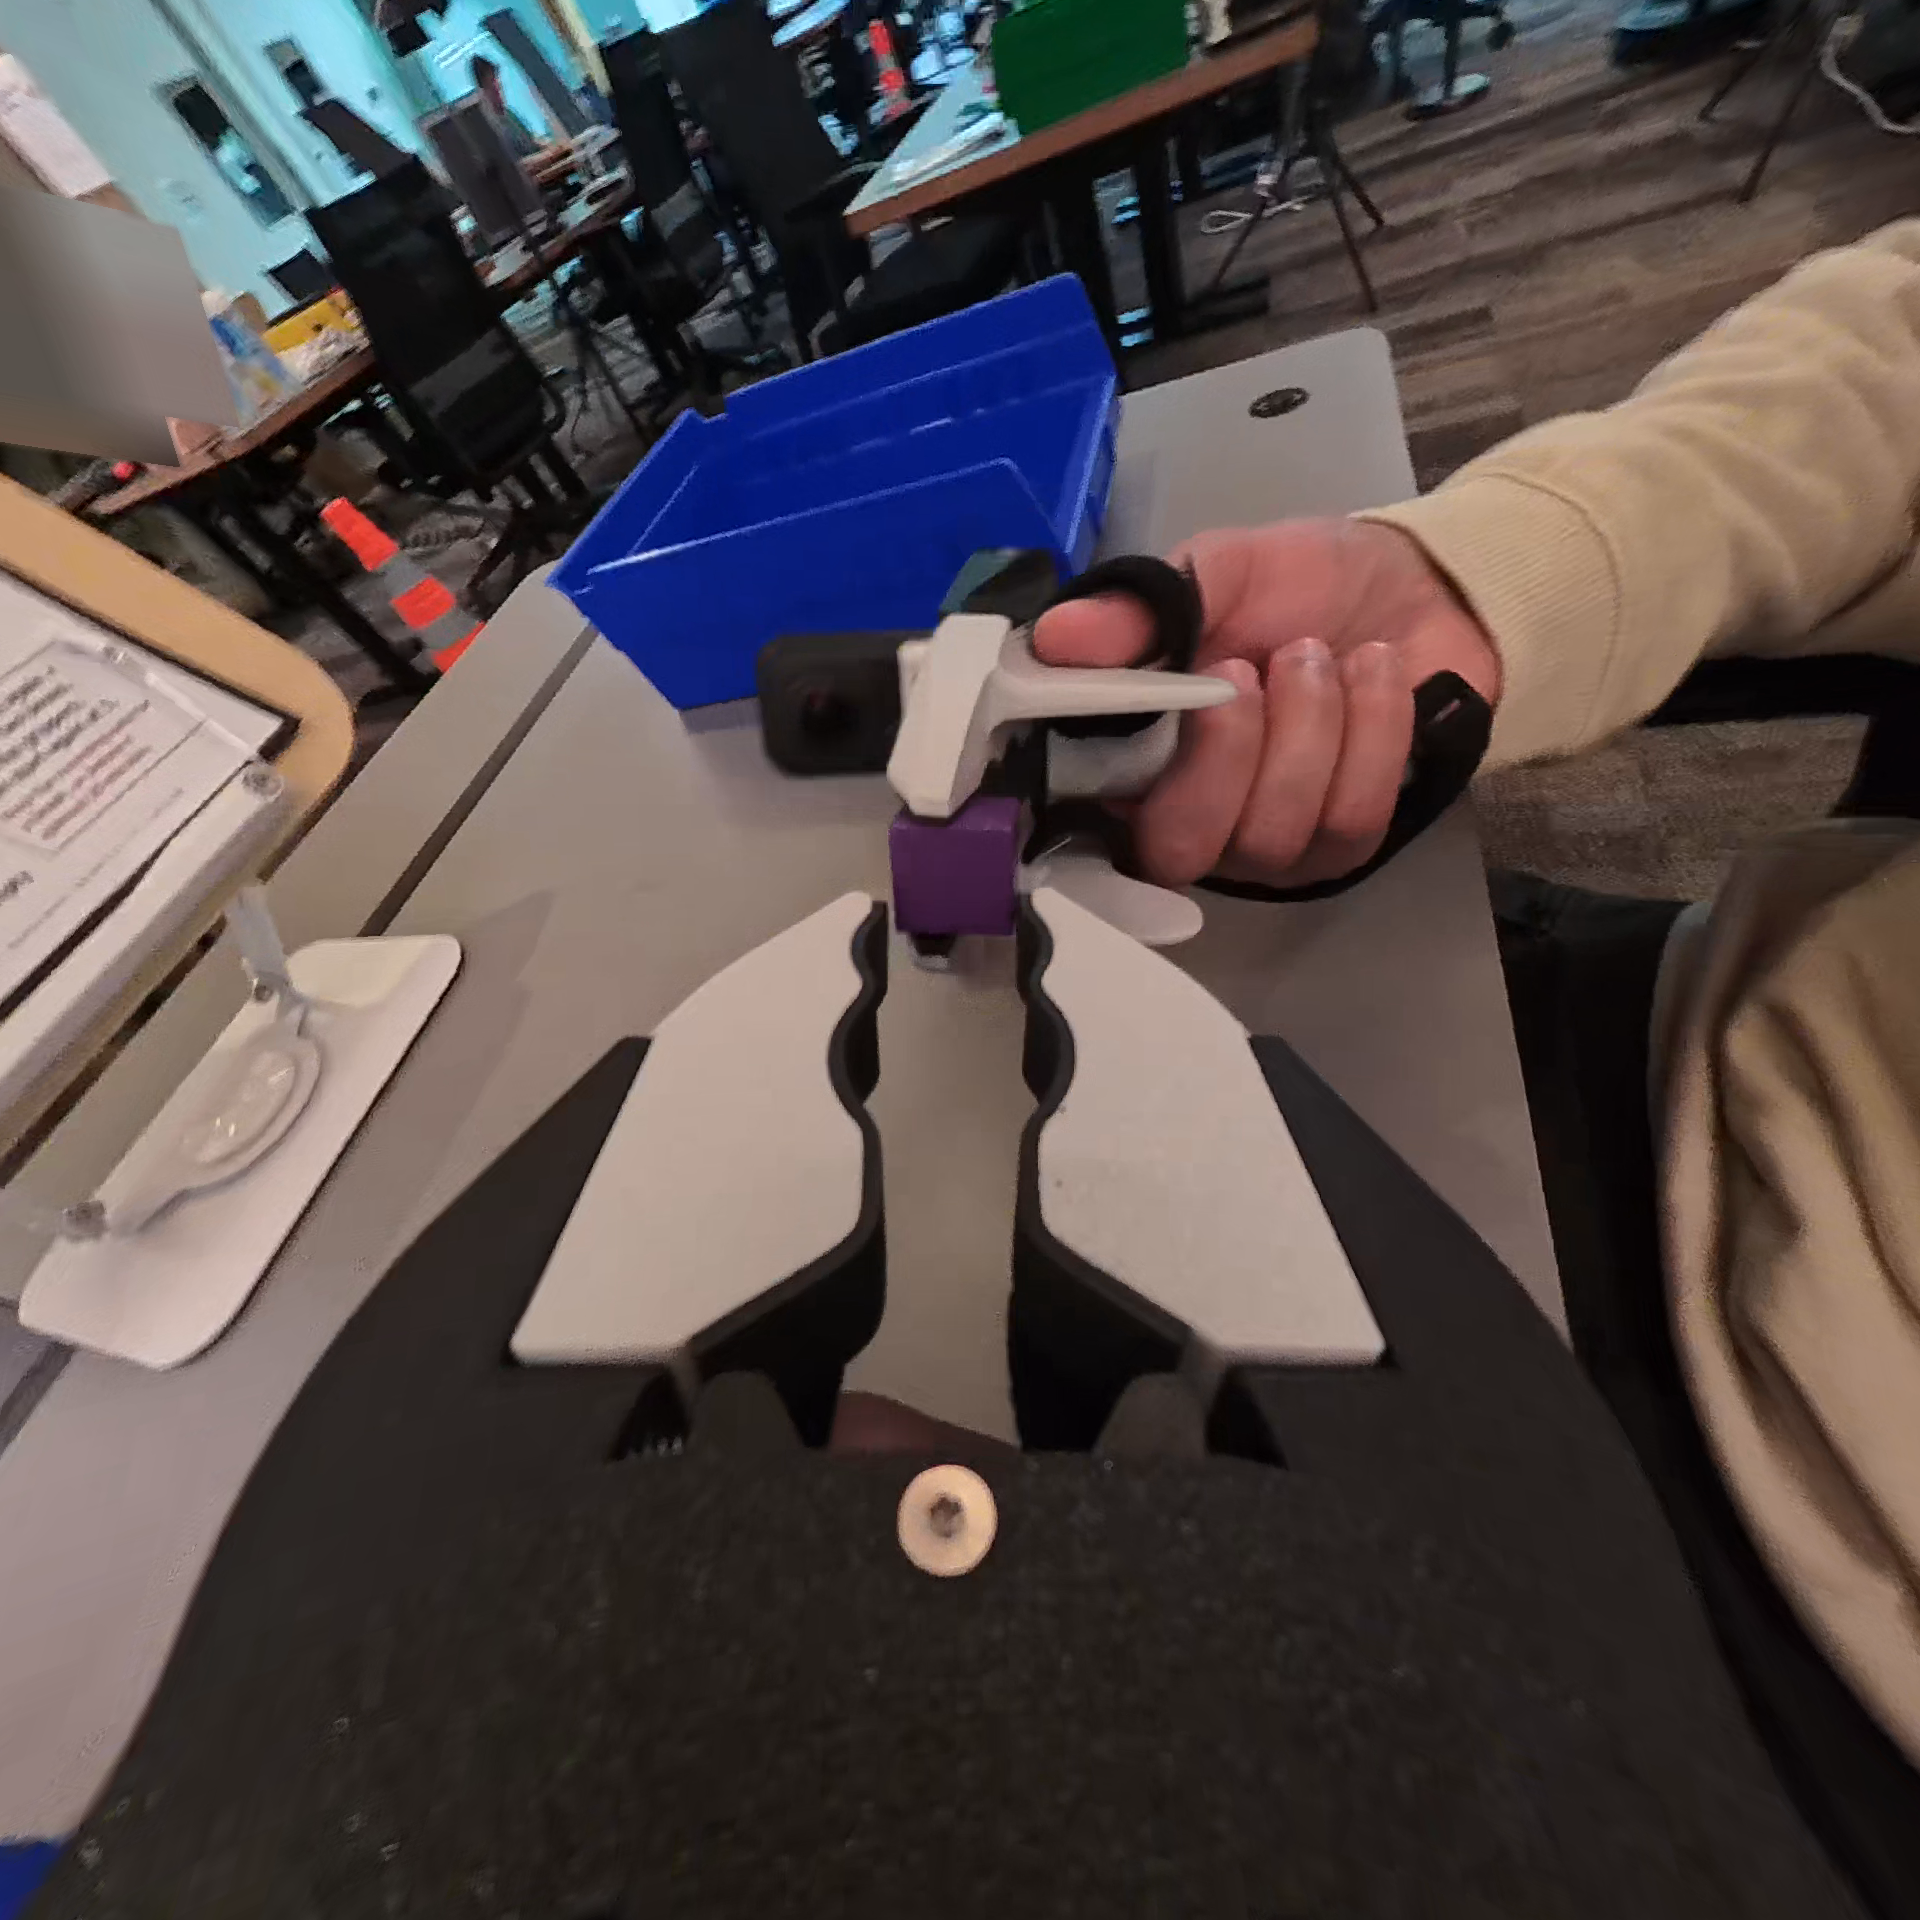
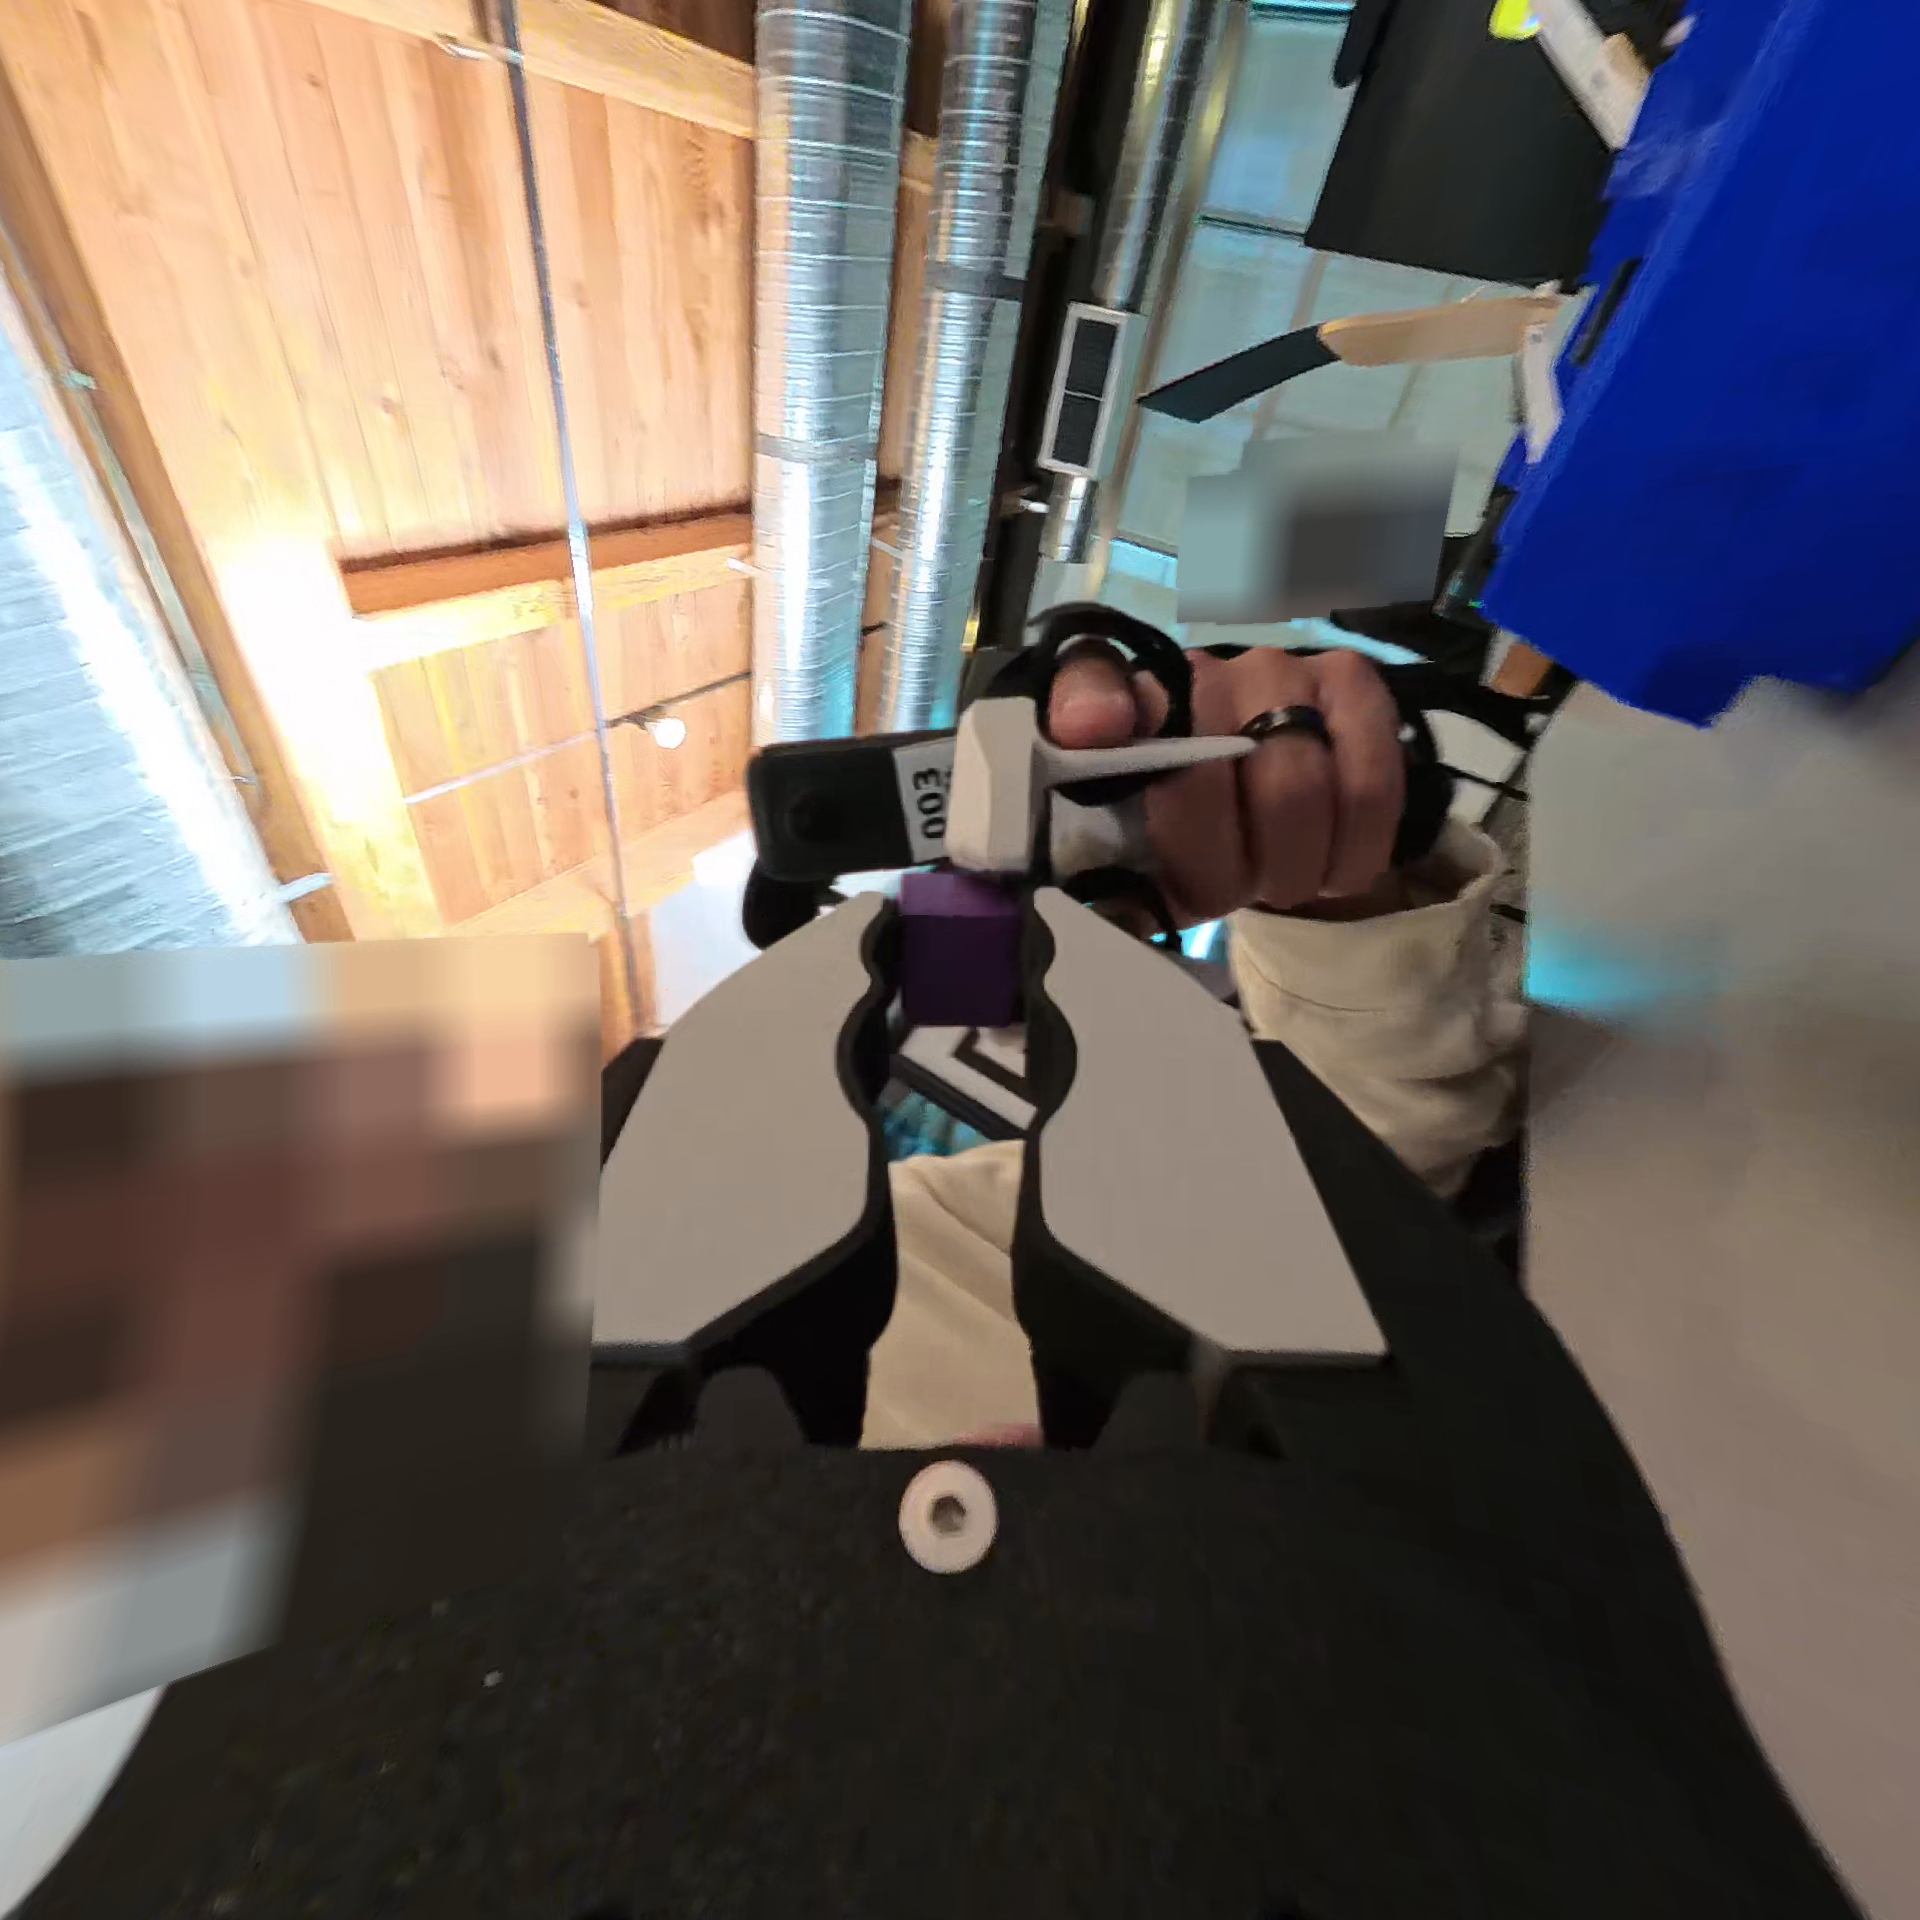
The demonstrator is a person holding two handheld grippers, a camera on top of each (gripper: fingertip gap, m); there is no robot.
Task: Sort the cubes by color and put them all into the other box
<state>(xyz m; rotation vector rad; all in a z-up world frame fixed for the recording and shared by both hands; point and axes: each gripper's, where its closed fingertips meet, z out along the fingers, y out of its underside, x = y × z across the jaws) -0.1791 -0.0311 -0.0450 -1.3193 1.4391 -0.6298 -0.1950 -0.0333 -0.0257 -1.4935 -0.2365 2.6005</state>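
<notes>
Purple cube (image 2: 958, 961) was pinched at the right hand-held gripper (image 2: 958, 951) tips; the left hand-held gripper (image 1: 951, 935), spread, flanked it. Blue box (image 1: 862, 520) sat at 12 o'clock on the surface (image 1: 665, 831).

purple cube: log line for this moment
purple cube | clamped in right gripper | left gripper tips flank it, grip unclear | blue box beyond

I see a purple cube (image 1: 951, 871), a blue box (image 1: 852, 540), a grey table (image 1: 644, 831) and pale grey fingers (image 1: 727, 1122) edged in black.
</notes>
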